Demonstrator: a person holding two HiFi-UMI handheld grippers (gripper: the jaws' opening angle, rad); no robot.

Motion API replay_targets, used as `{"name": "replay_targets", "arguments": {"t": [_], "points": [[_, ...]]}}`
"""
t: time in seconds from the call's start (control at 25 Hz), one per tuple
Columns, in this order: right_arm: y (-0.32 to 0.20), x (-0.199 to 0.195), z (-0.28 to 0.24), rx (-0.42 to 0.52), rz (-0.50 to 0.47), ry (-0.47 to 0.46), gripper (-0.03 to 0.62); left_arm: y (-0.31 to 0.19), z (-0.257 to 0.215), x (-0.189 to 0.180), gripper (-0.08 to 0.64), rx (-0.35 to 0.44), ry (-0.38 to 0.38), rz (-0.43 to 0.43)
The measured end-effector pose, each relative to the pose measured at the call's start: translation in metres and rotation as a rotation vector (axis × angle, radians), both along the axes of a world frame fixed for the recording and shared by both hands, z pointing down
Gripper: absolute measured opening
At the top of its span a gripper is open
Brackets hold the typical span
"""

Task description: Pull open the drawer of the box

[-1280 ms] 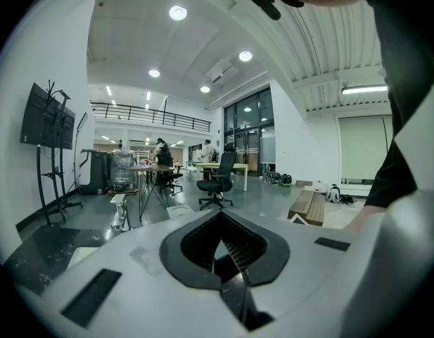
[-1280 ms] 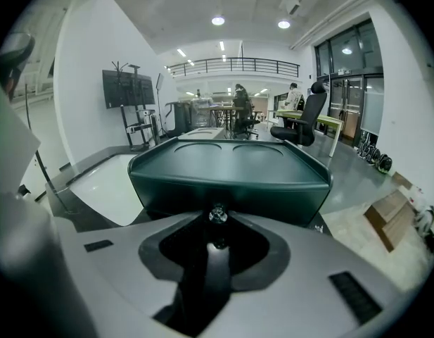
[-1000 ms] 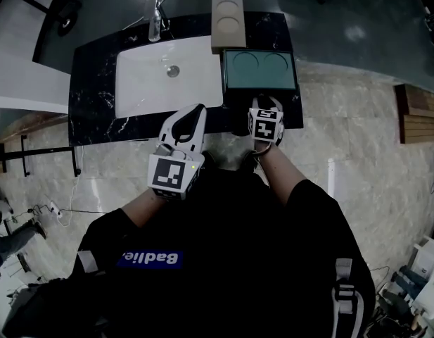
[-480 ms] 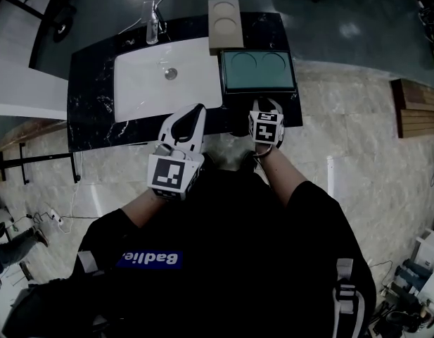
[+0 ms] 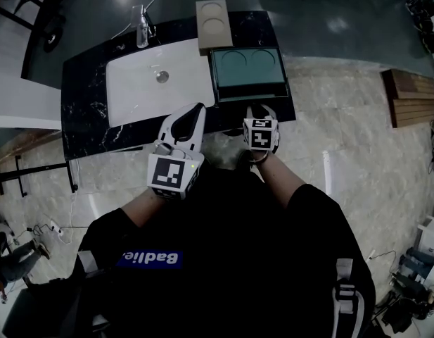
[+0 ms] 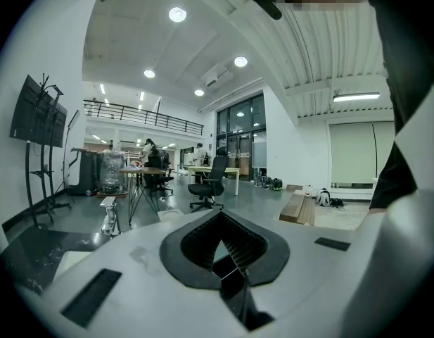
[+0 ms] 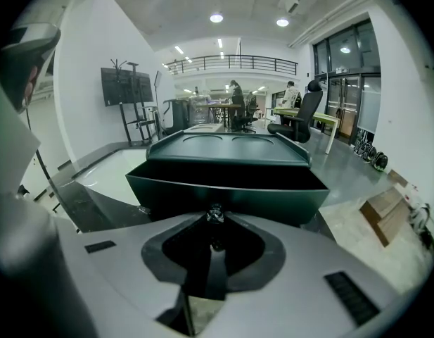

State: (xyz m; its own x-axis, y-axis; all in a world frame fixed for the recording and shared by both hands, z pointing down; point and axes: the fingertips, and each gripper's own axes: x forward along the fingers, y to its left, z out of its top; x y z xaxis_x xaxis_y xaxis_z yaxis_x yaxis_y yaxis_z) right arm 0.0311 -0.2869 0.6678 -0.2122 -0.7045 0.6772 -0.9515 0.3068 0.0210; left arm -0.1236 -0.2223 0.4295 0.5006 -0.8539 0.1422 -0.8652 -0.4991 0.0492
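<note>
R hand-held gripper [image 5: 261,109] just closed onto drawer [image 7: 224,189] knob [image 7: 215,214] — box [image 5: 247,65] lay dead ahead, pull line back toward body; L hand-held gripper [image 5: 190,113] pinched together, empty.

Dark green box [image 5: 248,63] — two round hollows in its flat top — stands at the near right corner of the black worktop [image 5: 83,111]. Its drawer [image 7: 227,192] is partly pulled out — a small knob [image 7: 215,214] at mid-front.
</note>
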Motion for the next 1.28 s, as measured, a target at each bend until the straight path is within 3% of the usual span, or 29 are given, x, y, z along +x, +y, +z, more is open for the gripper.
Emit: {"name": "replay_targets", "arguments": {"t": [1.12,1.28], "points": [[0.053,0.006,0.003,-0.004,0.031,-0.001,0.072,0.026,0.002,0.022,-0.008,0.004,0.001,0.115],[0.056,0.006,0.004,-0.002,0.036,0.000,0.072,0.029,0.004,0.018,-0.008,-0.033,-0.031,0.109]]}}
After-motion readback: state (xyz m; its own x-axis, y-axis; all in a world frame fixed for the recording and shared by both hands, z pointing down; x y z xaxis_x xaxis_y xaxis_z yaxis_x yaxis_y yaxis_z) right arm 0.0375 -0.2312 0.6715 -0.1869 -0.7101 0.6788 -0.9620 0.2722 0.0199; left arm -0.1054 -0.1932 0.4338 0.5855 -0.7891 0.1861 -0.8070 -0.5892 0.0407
